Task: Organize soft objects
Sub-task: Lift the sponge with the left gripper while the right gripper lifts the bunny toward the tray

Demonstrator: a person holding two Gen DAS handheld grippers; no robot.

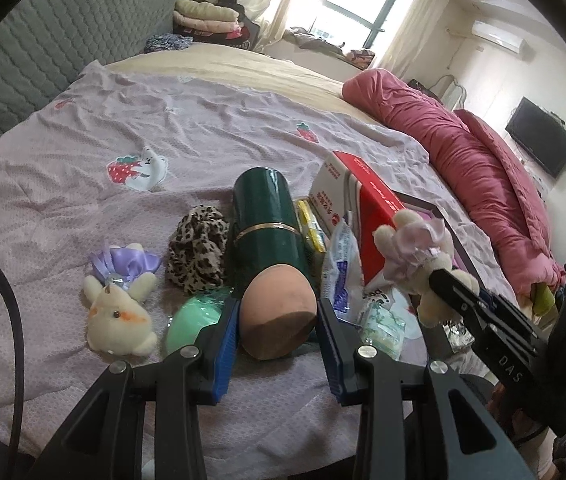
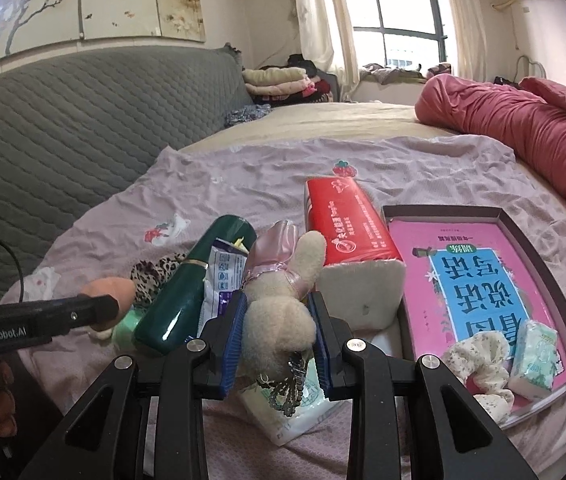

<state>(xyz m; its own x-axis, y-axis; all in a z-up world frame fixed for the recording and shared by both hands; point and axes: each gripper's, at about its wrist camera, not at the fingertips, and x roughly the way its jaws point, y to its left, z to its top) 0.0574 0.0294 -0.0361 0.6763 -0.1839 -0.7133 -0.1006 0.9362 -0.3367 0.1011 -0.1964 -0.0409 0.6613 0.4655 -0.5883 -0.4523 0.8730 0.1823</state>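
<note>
the left gripper (image 1: 279, 320) has its blue-padded fingers (image 1: 225, 344) closed against the sides of a tan makeup sponge (image 1: 279, 312), held just above the lilac bed sheet (image 1: 83, 160). the right gripper (image 2: 277, 344) has its fingers (image 2: 323, 344) pinched on a cream plush bunny with a pink ribbon (image 2: 279, 312), lifted over the clutter beside the red tissue pack (image 2: 347, 228). another plush bear with a purple bow (image 1: 121, 308) lies on the sheet, near a leopard scrunchie (image 1: 197, 254), a green sponge (image 1: 193, 318) and a dark green bottle (image 1: 267, 216). in the shallow box holding a pink book (image 2: 443, 260), a floral scrunchie (image 2: 483, 364) touches a small tissue packet (image 2: 533, 354).
</note>
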